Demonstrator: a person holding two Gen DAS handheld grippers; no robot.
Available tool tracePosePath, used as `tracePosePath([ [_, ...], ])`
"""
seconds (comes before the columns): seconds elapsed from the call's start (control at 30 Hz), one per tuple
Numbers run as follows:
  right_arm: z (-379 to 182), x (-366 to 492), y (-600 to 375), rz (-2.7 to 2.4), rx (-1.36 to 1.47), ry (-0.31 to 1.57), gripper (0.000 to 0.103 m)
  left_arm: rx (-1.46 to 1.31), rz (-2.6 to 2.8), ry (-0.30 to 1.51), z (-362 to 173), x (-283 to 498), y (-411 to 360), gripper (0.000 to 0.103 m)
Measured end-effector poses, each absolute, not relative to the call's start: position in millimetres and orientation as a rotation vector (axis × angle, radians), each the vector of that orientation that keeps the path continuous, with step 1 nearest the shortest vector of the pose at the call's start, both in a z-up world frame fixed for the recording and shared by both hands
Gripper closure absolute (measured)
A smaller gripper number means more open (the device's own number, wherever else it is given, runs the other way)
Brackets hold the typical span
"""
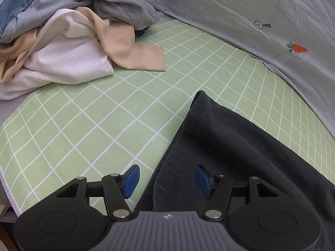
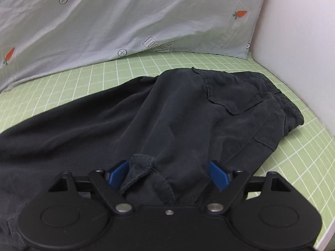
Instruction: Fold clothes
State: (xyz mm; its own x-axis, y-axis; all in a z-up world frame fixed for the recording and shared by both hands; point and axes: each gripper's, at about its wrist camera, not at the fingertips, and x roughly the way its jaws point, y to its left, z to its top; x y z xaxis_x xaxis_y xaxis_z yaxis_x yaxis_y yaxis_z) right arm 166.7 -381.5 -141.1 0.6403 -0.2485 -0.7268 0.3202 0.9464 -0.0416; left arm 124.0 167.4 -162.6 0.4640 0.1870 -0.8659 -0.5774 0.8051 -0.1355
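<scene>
- On the bed's green checked sheet, in the left wrist view, the dark trousers run from the left gripper toward the far right; its fingers stand released, straddling the hemmed edge without pressing it.
- Far left, a heap of unfolded clothes sits well apart, leaving bare sheet between.
- In the right wrist view, the right gripper is spread wide over a fabric tab, nothing clamped; the pillow lies beyond.

Open left claw over dark trousers
</scene>
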Motion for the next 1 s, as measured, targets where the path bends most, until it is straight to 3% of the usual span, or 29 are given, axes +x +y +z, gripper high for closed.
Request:
tracePosePath([
  [0.47, -89.4, 127.2, -501.4, -0.219, 0.401, 0.702, 0.018, -0.26, 0.541, 1.045, -160.7, 91.8, 81.0, 0.041],
  [0.57, -109.8, 137.9, -552.5, -0.372, 0.399, 0.747, 0.022, -0.274, 0.565, 1.046, -164.9, 91.9, 66.3, 0.041],
  [0.63, -126.0, 146.9, -585.8, -0.462, 0.458, 0.761, 0.033, -0.282, 0.586, 1.042, -165.4, 93.3, 58.6, 0.041],
  [0.7, -138.6, 154.2, -617.4, -0.552, 0.524, 0.765, 0.037, -0.284, 0.607, 1.037, -165.3, 95.2, 50.9, 0.041],
  [0.83, -154.4, 167.1, -663.0, -0.596, 0.654, 0.737, 0.028, -0.284, 0.648, 1.03, -166.6, 100.0, 40.1, 0.041],
  [0.97, -161.0, 181.1, -675.3, -0.564, 0.669, 0.75, 0.029, -0.278, 0.687, 1.035, -170.0, 105.7, 32.2, 0.041],
  [1.0, -160.4, 181.7, -676.7, -0.559, 0.68, 0.744, 0.037, -0.275, 0.695, 1.039, -172.1, 107.5, 30.8, 0.041],
])
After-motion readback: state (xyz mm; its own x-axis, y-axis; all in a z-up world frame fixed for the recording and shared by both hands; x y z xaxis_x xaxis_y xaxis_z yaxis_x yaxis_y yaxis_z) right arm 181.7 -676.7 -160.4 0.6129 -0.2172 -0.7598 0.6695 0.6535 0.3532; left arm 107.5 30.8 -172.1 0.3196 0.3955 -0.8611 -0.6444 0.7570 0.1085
